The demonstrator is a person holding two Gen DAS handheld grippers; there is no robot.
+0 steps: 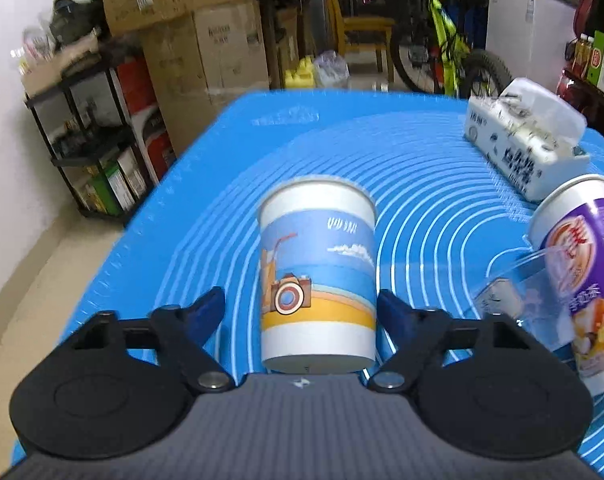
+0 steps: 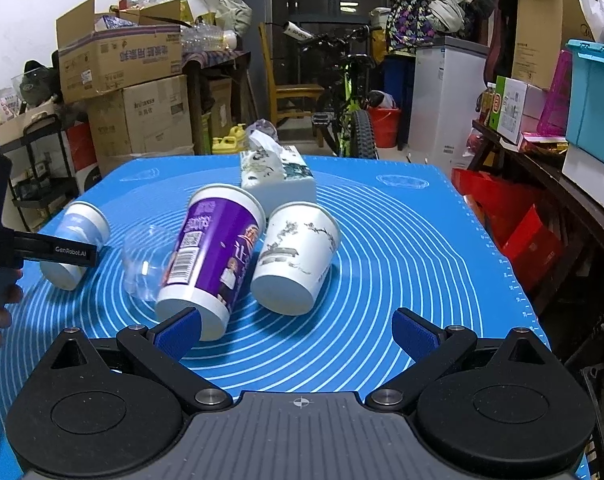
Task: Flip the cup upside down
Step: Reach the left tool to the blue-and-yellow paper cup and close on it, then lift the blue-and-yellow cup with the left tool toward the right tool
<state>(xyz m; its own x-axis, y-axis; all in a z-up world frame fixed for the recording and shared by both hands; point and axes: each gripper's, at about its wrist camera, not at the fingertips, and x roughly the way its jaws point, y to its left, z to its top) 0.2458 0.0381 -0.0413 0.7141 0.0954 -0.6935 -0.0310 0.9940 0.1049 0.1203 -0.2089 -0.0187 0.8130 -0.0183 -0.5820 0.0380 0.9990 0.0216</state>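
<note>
A paper cup with a blue beach and camera print (image 1: 318, 276) stands upright on the blue mat (image 1: 422, 208). My left gripper (image 1: 302, 308) is open with its blue fingers on either side of the cup's lower half, not pressing it. The same cup (image 2: 76, 240) shows at the left in the right wrist view, with the left gripper's finger across it. My right gripper (image 2: 298, 332) is open and empty, low over the mat in front of a purple cup (image 2: 214, 256) and a white ink-print cup (image 2: 296, 256).
A clear plastic cup (image 2: 148, 258) stands between the beach cup and the purple cup. A tissue box (image 2: 276, 178) sits behind them. Shelves and cardboard boxes (image 2: 134, 92) are off the left edge, a bicycle (image 2: 350, 108) behind, and a cluttered table (image 2: 550, 152) on the right.
</note>
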